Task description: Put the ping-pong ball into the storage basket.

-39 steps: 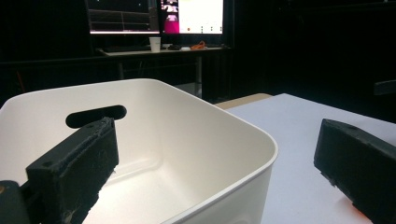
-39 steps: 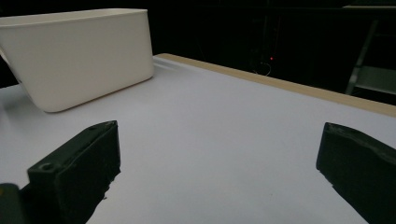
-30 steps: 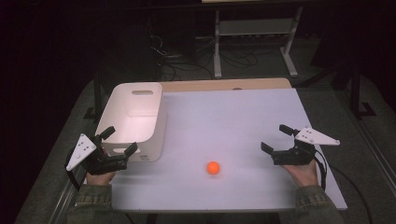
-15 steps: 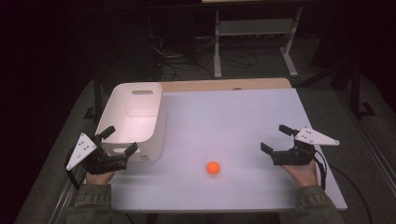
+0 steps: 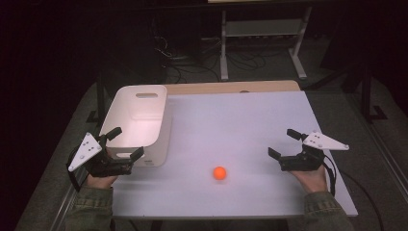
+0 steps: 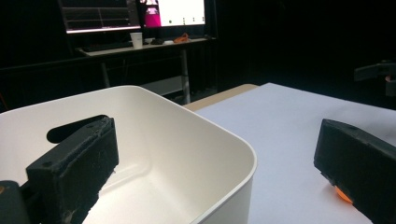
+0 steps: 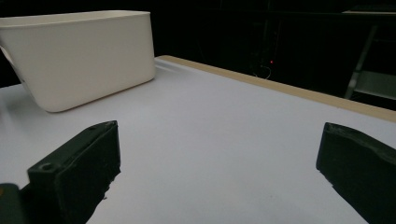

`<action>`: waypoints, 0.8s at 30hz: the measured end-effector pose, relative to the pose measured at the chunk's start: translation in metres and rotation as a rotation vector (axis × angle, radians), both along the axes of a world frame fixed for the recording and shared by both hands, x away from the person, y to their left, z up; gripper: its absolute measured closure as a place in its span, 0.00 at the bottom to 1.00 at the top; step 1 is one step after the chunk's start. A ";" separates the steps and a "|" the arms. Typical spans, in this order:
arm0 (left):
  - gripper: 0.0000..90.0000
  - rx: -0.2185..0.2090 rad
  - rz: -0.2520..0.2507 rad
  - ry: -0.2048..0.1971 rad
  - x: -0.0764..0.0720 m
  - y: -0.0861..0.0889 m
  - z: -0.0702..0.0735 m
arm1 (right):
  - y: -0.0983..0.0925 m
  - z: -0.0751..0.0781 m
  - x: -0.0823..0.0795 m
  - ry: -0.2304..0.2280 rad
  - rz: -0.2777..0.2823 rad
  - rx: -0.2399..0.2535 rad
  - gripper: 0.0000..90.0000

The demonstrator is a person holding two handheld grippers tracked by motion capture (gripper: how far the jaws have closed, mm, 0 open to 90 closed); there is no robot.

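Observation:
An orange ball lies on the white table near its front, between my two hands. A sliver of the ball peeks out below the right jaw in the left gripper view. A white bin stands at the table's left; its rim and hollow inside show close up, and its side wall shows from the right. My left gripper is open at the bin's near end, jaws straddling its corner. My right gripper is open over bare table at the right, holding nothing.
A wooden strip edges the table's far side. Beyond it stand a metal shelf frame and cables on the floor. A desk with lit monitors and a cup shows in the dark background.

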State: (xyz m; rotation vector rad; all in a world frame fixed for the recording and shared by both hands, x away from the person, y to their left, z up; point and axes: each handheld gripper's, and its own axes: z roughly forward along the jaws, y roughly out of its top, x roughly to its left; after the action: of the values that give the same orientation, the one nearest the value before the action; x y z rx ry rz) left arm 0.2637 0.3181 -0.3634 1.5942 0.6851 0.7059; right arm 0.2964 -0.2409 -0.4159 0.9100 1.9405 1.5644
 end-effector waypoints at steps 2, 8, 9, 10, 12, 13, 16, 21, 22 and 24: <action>0.00 0.009 -0.008 0.004 0.001 -0.002 0.002 | 0.000 0.000 0.000 0.003 0.001 -0.001 0.00; 0.00 0.023 -0.027 0.009 0.003 -0.005 0.006 | 0.001 0.000 0.000 0.004 0.007 -0.002 0.00; 0.00 0.041 -0.026 0.008 0.004 -0.008 0.007 | 0.001 0.000 0.000 0.003 0.006 -0.002 0.00; 0.00 0.046 -0.031 0.009 0.004 -0.008 0.008 | 0.000 0.000 0.000 0.001 0.004 -0.002 0.00; 0.00 0.044 -0.035 0.011 0.005 -0.008 0.009 | 0.000 0.000 -0.001 -0.001 0.002 -0.002 0.00; 0.00 0.048 -0.037 0.012 0.005 -0.010 0.010 | 0.000 0.000 -0.001 -0.002 0.000 -0.001 0.00; 0.00 0.056 -0.051 0.016 0.007 -0.012 0.013 | 0.000 0.000 -0.001 -0.002 -0.003 0.002 0.00; 0.00 0.094 -0.076 0.021 0.010 -0.019 0.018 | 0.001 0.000 -0.001 -0.001 0.003 -0.005 0.00; 0.00 0.103 -0.087 0.025 0.011 -0.021 0.019 | 0.002 0.000 -0.001 -0.002 0.004 -0.005 0.00; 0.00 0.099 -0.091 0.027 0.012 -0.023 0.019 | 0.002 0.000 -0.001 -0.003 0.004 -0.007 0.00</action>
State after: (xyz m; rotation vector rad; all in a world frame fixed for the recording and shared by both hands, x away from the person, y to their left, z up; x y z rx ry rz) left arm 0.2756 0.2955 -0.3443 1.7178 0.6004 0.6611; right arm 0.2954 -0.2390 -0.4159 0.9011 1.9452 1.5596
